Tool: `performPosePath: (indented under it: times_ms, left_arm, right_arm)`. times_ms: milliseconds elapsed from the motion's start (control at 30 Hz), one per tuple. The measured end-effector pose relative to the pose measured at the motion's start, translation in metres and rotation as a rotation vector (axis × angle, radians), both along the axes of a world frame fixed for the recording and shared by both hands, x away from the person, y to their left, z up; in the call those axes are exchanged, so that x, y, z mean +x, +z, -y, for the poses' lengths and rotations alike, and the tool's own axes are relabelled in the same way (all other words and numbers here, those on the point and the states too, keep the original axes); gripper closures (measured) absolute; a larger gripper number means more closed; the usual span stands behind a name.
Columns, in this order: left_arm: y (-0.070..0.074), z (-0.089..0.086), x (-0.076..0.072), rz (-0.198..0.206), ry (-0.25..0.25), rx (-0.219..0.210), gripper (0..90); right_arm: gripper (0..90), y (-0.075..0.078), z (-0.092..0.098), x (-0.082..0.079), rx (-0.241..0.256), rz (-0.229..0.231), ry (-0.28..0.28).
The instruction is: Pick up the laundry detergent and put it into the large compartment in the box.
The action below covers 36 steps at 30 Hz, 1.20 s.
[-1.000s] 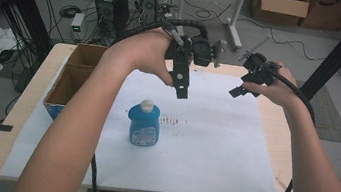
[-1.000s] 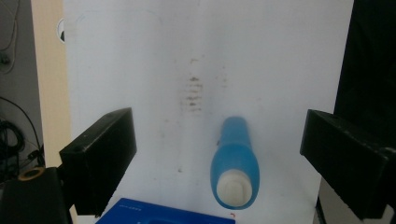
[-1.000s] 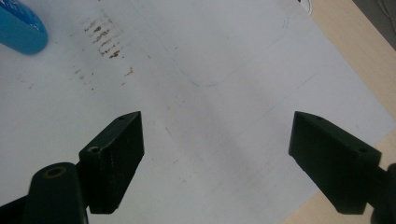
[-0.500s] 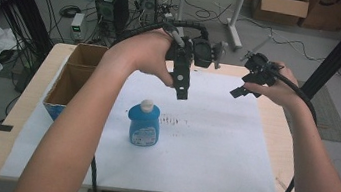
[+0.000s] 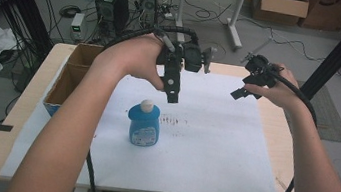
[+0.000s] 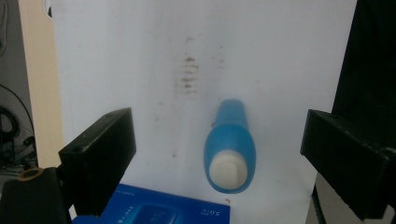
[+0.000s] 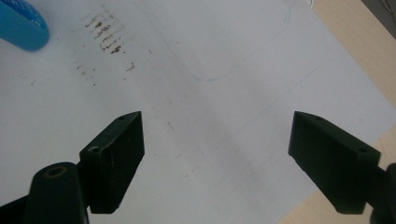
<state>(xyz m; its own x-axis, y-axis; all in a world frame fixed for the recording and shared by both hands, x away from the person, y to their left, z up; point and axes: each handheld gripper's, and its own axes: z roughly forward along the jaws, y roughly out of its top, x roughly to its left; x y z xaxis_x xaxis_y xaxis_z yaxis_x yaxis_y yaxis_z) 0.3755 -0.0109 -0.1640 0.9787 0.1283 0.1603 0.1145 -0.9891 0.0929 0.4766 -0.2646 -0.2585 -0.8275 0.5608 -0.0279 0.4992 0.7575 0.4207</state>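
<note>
Blue bottle with white cap, upright on white paper sheet, left of centre, near a patch of brown smudges; label facing the person's side. Seen from above in the left gripper view, cap end up, sitting between the two jaws but well below them. Probable step: left-hand approach for a pickup. To do it well: bring left gripper straight down over the bottle, keeping the narrow body centred between the jaws; close across the flat faces below the shoulder rather than on the cap, since the cap looks rounded and likely to slip; squeeze gently, plastic likely to give; lift vertical to avoid tipping. Left gripper hanging above and just behind the bottle, pointing down, jaws wide apart, holding nothing, touching nothing. Right gripper raised over the far right part of the sheet, well apart from the bottle; in the right gripper view jaws spread wide, empty, bare paper and a faint pencilled outline beneath, blue bottle edge at the top left corner. Cardboard box open at the left table edge, beside the sheet. Wooden table showing around the paper.
</note>
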Motion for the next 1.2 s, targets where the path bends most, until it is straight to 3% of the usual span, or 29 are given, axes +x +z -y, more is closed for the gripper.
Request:
performPosePath:
  times_ms: [667, 900, 1200]
  left_arm:
    - [-0.04, -0.033, 0.001, -0.042, 0.07, 0.032, 11.6]
    - [-0.056, -0.039, 0.002, -0.057, 0.087, 0.061, 11.7]
    - [-0.073, -0.041, 0.002, -0.078, 0.094, 0.066, 12.5]
  right_arm:
    - [18.4, -0.001, -0.003, -0.001, -0.008, 0.002, 0.003]
    - [18.6, -0.001, -0.005, -0.003, -0.007, 0.0, 0.003]
    - [18.6, -0.002, -0.006, -0.003, -0.013, -0.004, 0.009]
